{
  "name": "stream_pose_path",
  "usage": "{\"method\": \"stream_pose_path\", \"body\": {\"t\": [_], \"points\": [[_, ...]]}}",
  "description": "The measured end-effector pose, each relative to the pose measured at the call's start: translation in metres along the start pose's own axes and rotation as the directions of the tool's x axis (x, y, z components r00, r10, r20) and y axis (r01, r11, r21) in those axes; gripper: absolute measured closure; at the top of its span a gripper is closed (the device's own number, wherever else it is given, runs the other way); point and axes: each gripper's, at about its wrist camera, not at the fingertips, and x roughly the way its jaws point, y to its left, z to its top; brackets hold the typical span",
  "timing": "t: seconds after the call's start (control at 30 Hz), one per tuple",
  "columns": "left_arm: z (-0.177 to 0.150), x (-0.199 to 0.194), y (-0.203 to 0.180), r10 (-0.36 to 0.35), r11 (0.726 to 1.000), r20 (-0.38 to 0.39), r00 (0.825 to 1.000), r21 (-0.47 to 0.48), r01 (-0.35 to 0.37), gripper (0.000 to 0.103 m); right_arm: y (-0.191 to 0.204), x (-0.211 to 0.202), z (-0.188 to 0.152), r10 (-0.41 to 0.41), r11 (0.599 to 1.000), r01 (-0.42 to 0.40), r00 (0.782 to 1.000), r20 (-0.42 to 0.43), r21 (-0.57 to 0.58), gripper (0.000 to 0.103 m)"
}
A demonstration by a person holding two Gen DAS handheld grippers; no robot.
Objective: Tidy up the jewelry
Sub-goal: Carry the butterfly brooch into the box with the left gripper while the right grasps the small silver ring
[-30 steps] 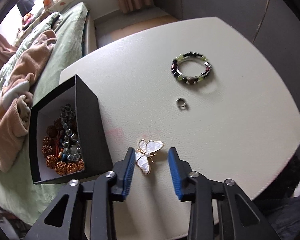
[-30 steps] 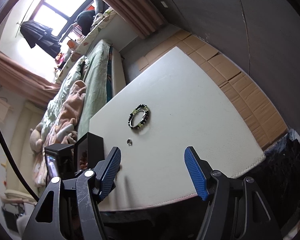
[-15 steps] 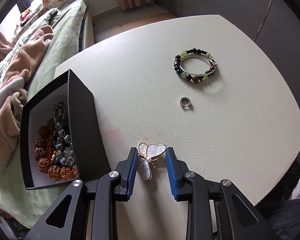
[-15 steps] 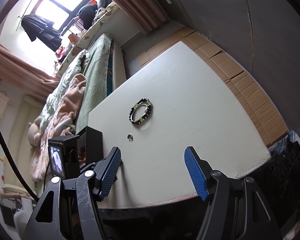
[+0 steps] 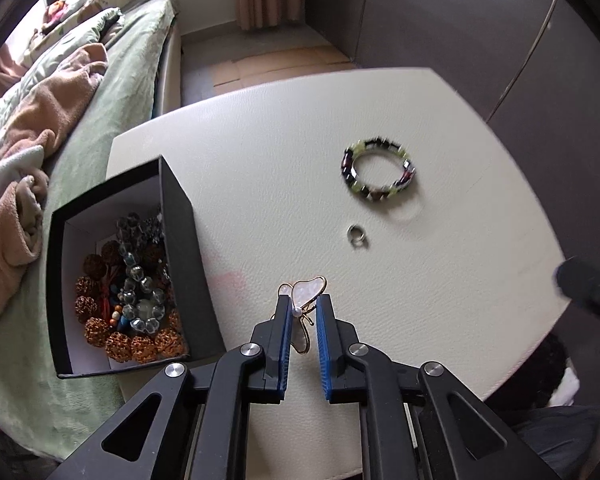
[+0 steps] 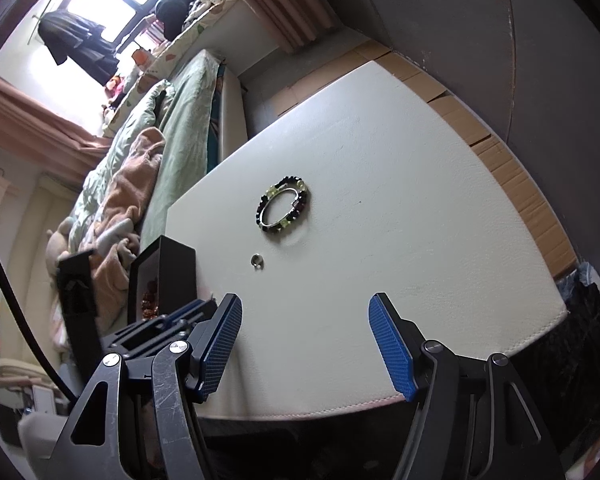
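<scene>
In the left wrist view, the left gripper (image 5: 302, 310) pinched the butterfly brooch (image 5: 305, 298) between its two blue pads. The brooch was white with a thin gold edge, and its top wing stuck out past the pads, over the pale tabletop (image 5: 284, 200). Just to the left stood a black box (image 5: 180, 248), open at the top. Inside it lay brown bumpy beads and clear round beads. Farther out on the tabletop lay a small silver ring (image 5: 356, 236). Beyond the ring lay a bead bracelet (image 5: 378, 176) with green and dark beads. The ring and the bracelet were near each other but not touching. A green bed (image 5: 112, 80) with a tan blanket (image 5: 40, 120) was past the left side of the tabletop.

In the right wrist view, the right gripper (image 6: 305, 316) was spread wide and held nothing. It hung over the near edge of the tabletop (image 6: 400, 240). The bead bracelet (image 6: 283, 205) and the silver ring (image 6: 257, 260) lay ahead of it. The black box (image 6: 172, 276) stood to the left, with the bed (image 6: 180, 112) behind it.
</scene>
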Motion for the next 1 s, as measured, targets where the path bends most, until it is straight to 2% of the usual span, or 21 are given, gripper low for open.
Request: {"method": "stream_pose_path", "body": {"t": [0.2, 0.43, 0.6, 0.77, 1.0], "points": [[0.007, -0.026, 0.014, -0.058, 0.997, 0.081, 0.995, -0.039, 0.061, 0.090, 0.006, 0.020, 0.000, 0.008, 1.000, -0.008, 1.000, -0.024, -0.023, 0.037], [0.012, -0.047, 0.043, -0.085, 0.990, 0.152, 0.985, -0.099, 0.101, 0.090, 0.027, 0.042, 0.004, 0.008, 0.997, -0.011, 0.999, -0.047, -0.080, 0.037], [0.014, -0.057, 0.070, -0.077, 0.980, 0.191, 0.979, -0.164, 0.109, 0.090, 0.043, 0.065, 0.010, -0.008, 0.994, 0.001, 0.997, -0.073, -0.107, 0.050], [0.014, -0.057, 0.091, -0.065, 0.972, 0.191, 0.979, -0.210, 0.106, 0.090, 0.055, 0.090, 0.015, -0.044, 0.992, 0.031, 0.994, -0.099, -0.126, 0.064], [0.013, -0.054, 0.111, -0.038, 0.965, 0.192, 0.981, -0.248, 0.086, 0.090, 0.070, 0.111, 0.019, -0.121, 0.979, 0.103, 0.988, -0.091, -0.177, 0.064]]}}
